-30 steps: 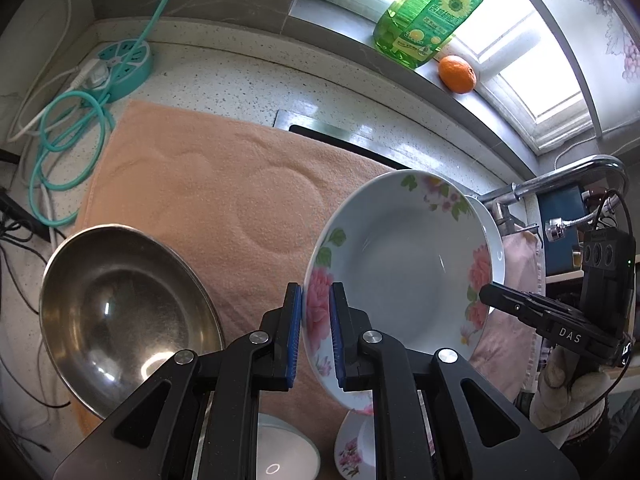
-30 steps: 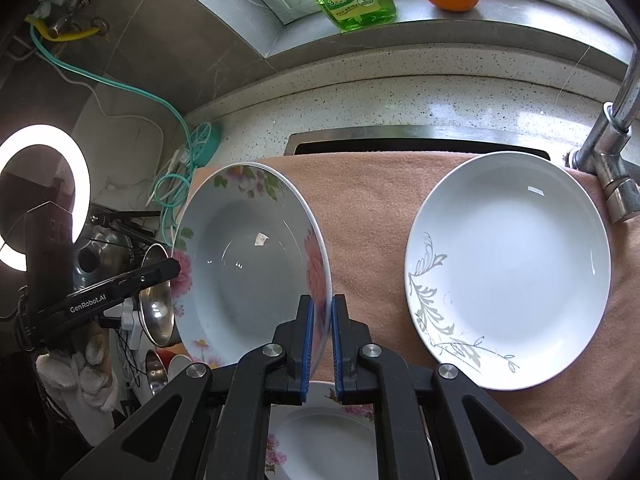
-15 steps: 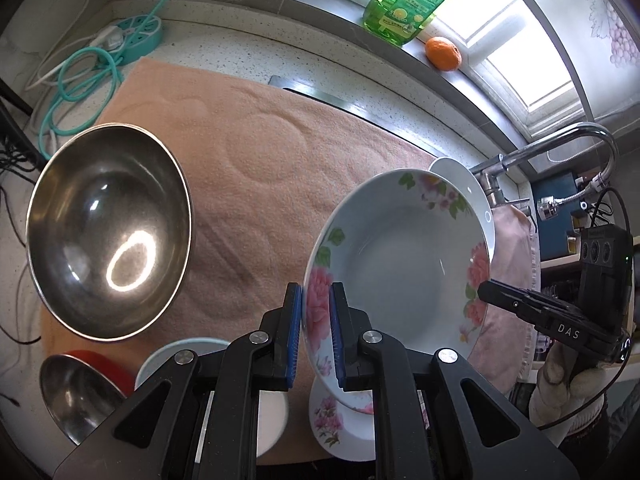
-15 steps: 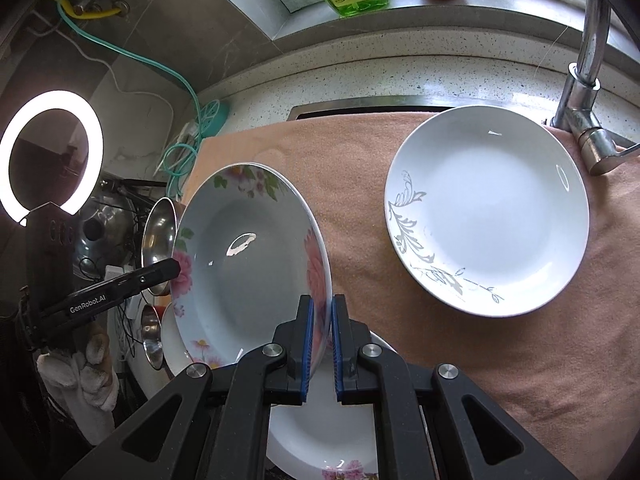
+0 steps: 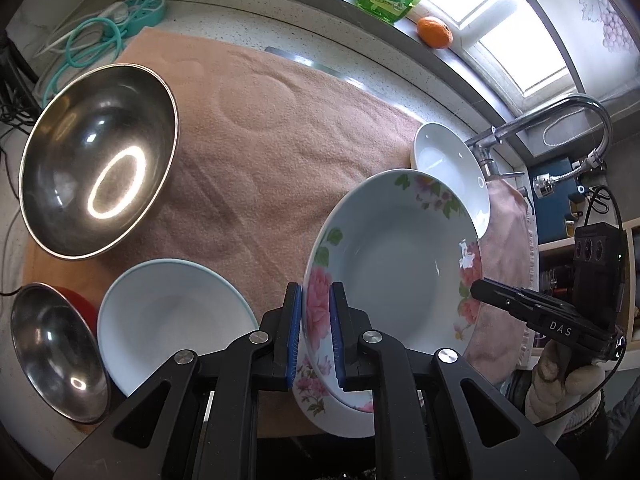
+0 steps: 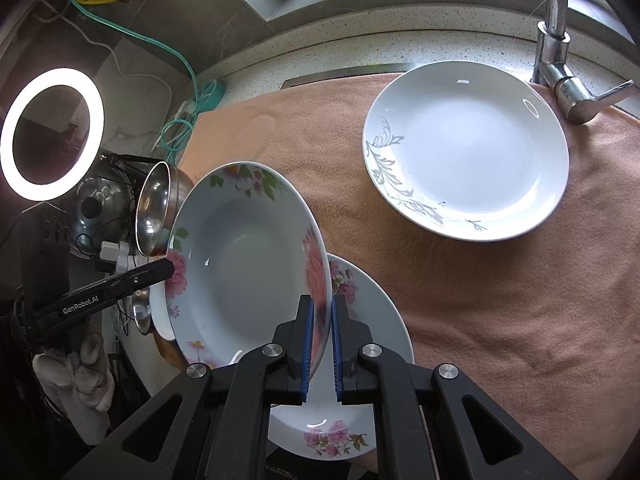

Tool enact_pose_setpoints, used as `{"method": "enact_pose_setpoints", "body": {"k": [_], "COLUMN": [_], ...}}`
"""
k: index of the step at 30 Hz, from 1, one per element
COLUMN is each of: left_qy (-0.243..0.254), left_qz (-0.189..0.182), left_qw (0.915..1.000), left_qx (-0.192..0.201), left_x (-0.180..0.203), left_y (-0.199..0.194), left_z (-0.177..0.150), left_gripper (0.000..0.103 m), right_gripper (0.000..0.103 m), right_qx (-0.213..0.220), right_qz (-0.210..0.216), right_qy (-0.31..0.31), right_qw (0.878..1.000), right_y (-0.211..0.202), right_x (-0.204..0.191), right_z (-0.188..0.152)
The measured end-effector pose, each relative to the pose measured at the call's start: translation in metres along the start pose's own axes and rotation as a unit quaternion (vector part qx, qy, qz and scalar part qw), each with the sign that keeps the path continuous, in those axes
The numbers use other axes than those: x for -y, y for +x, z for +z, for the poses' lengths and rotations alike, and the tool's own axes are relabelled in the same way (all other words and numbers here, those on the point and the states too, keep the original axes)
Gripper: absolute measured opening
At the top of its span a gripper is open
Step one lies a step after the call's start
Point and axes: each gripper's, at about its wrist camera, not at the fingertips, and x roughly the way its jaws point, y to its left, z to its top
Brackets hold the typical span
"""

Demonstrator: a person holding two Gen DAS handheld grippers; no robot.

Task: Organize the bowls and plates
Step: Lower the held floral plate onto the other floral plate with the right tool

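Rose-patterned plate (image 5: 396,256) held tilted above the worktop's near edge, opposite rims clamped in the jaws of left gripper (image 5: 315,334) and right gripper (image 6: 319,346), matching floral plate (image 6: 360,392) beneath, on peach towel (image 6: 500,304).

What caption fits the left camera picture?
Both tools grip a rose plate above the towel.

Held plate (image 5: 394,258) tilted above a second plate (image 6: 372,320) on the towel (image 5: 260,152). From it: big steel bowl (image 5: 98,160) at 10 o'clock, pale bowl (image 5: 176,320) at 8, leaf-pattern plate (image 6: 466,150) at 1, near tap (image 6: 560,52).
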Motion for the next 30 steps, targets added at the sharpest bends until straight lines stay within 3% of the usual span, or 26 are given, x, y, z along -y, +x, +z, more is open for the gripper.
{"method": "enact_pose_setpoints", "body": {"k": [30], "left_qy": [-0.005], "left_qz": [0.004], "left_qw": [0.9994], "left_qx": [-0.034], "left_x": [0.012], "left_y": [0.029], "left_z": [-0.043], "left_gripper": [0.012], "right_gripper": [0.008], "right_qx": [-0.035], "right_qz": [0.000], "right_qy": [0.024], "right_qw": [0.999], "right_y": [0.018], "right_x": [0.030], "right_z": [-0.053]}}
